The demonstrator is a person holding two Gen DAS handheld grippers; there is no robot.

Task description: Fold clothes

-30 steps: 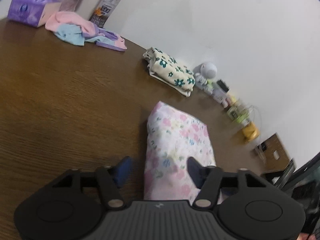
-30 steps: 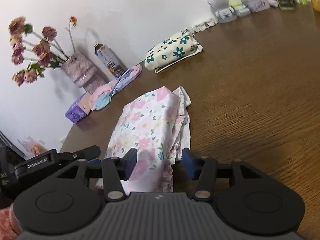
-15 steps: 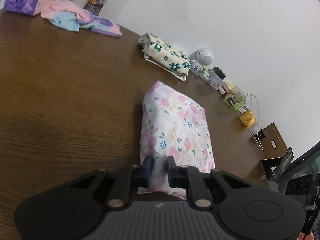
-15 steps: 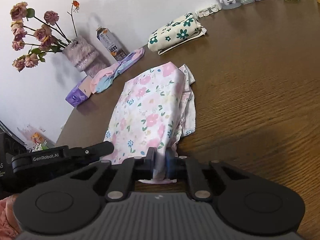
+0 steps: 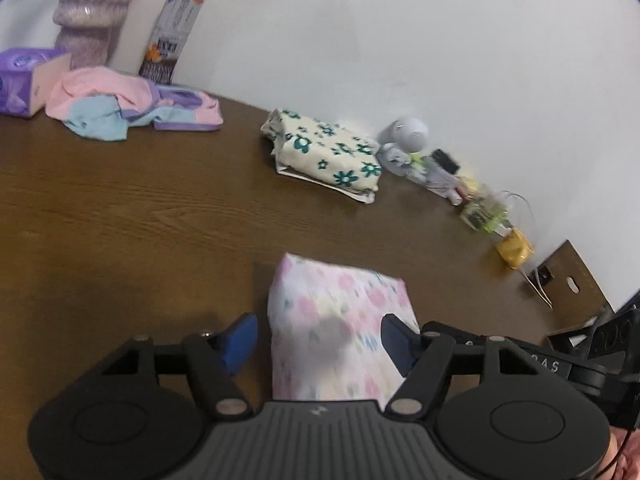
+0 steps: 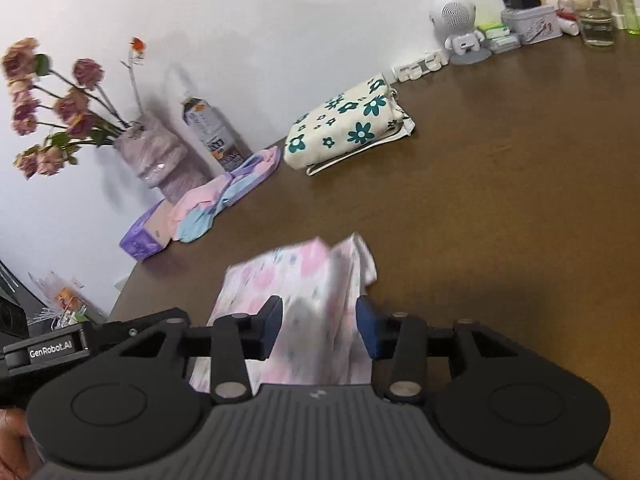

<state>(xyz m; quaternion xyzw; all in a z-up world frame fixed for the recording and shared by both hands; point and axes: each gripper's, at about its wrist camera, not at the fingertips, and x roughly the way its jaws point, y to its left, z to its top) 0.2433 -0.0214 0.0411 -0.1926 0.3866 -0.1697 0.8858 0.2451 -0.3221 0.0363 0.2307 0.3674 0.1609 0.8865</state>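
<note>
Two hand-held grippers hang over one garment: the left hand-held gripper (image 5: 318,342) and the right hand-held gripper (image 6: 318,330) both stand with fingers wide apart, gripping nothing, the pink floral garment (image 5: 340,336) lying on the bench (image 5: 120,208) between each pair of pads. It is a thin, light cotton-like piece, already doubled into a rough rectangle, and I judge it soft and limp: it will sag and slide open if lifted by one layer only. The better hold looks to be at the near corners, pinching all layers together. In the right wrist view its far right edge (image 6: 360,260) seems to show loose layers fanning out, though blur makes that uncertain.

Well apart toward the wall lies a folded cream cloth with green flowers (image 5: 328,156), and farther left a crumpled pink and blue garment (image 5: 120,108) beside a purple tissue box (image 5: 20,80). A carton (image 5: 172,40), a vase of dried roses (image 6: 152,156) and a small white robot figure (image 6: 456,24) stand along the wall. Nothing lies between the hand-held grippers and the floral piece; bare wood surrounds it.
</note>
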